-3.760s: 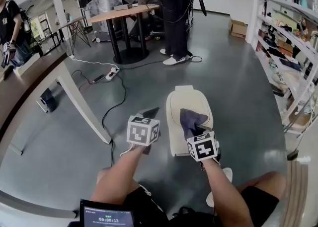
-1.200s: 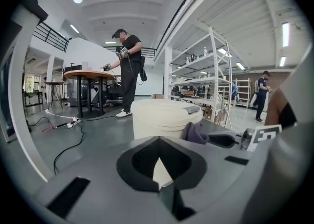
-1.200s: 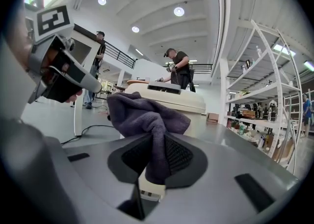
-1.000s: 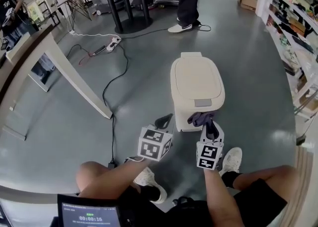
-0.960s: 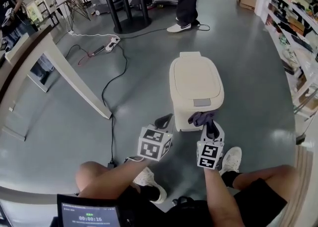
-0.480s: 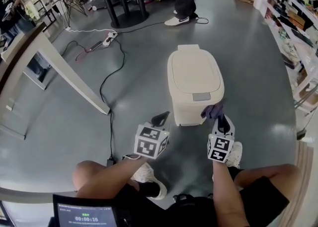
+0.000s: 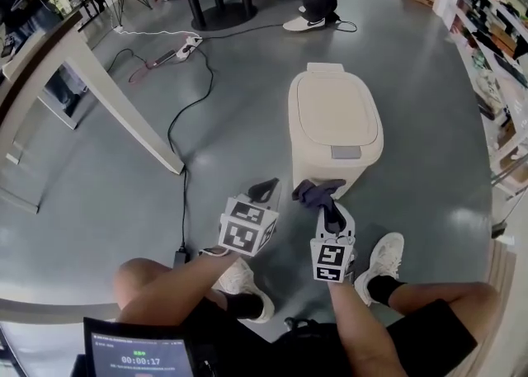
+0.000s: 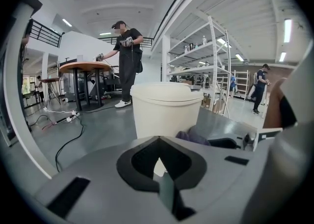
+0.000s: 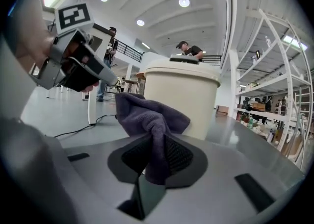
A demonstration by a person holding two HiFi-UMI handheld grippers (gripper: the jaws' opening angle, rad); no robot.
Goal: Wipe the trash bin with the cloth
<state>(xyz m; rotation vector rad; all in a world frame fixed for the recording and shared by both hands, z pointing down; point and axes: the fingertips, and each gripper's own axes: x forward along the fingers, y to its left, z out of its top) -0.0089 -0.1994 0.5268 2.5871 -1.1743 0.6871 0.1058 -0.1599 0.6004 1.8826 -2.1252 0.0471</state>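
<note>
The cream trash bin (image 7: 334,124) stands on the grey floor with its lid down. It rises just ahead in the left gripper view (image 8: 164,106) and in the right gripper view (image 9: 182,95). My right gripper (image 7: 328,212) is shut on a purple cloth (image 7: 317,193), which bunches out of the jaws (image 9: 153,118) by the bin's lower front-left corner. Whether the cloth touches the bin, I cannot tell. My left gripper (image 7: 264,190) hovers left of it, shut on nothing (image 8: 158,163). From the left gripper view the cloth (image 8: 193,136) shows to the right.
A white slanted table leg (image 7: 124,115) and a black cable (image 7: 175,161) lie to the left. Farther back are a power strip (image 7: 183,51), a round table's black base (image 7: 216,16) and a person's shoes (image 7: 318,22). Shelves (image 7: 495,54) line the right. My feet (image 7: 384,256) are below.
The right gripper with the cloth has moved left, from the bin's front-right corner back to its lower front-left. The left gripper has stayed beside it.
</note>
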